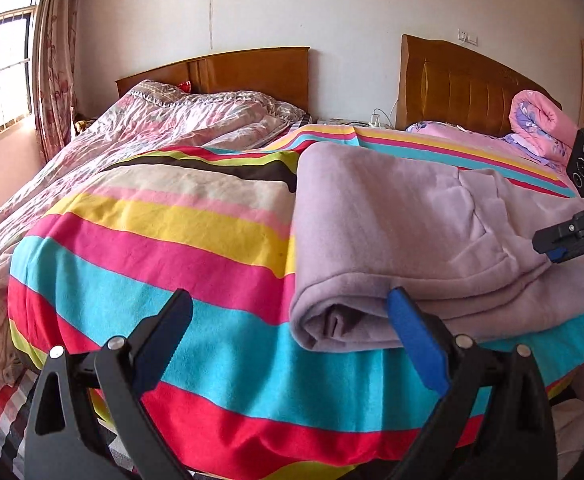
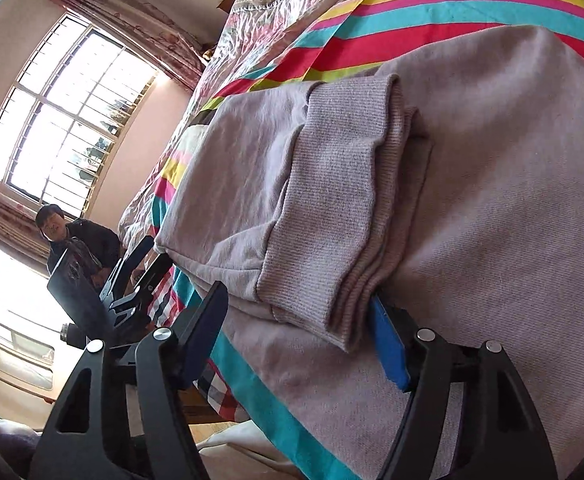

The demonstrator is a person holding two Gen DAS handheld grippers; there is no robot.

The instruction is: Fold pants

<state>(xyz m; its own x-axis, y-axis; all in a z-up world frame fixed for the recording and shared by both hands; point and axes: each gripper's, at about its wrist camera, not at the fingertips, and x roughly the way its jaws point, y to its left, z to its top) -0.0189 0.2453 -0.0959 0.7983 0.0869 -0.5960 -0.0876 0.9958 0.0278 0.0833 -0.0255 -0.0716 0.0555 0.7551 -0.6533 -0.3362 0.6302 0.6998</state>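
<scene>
The lilac fleece pants (image 1: 403, 216) lie folded on a striped blanket (image 1: 180, 248) on the bed. My left gripper (image 1: 288, 308) is open at the near folded edge of the pants, its right blue pad (image 1: 411, 332) touching the fold. In the right wrist view the pants (image 2: 491, 184) fill the frame, with the ribbed cuffs (image 2: 331, 208) stacked on top. My right gripper (image 2: 295, 316) is open, its jaws either side of the cuff ends, right pad (image 2: 387, 344) tucked under them. The right gripper also shows in the left wrist view (image 1: 571, 236), and the left gripper in the right wrist view (image 2: 140, 268).
A pink floral quilt (image 1: 164, 128) lies at the left of the bed by the window (image 1: 0, 80). A rolled pink quilt (image 1: 539, 120) sits by the wooden headboards (image 1: 463, 84). A person in dark clothes (image 2: 72, 236) stands beyond the bed edge.
</scene>
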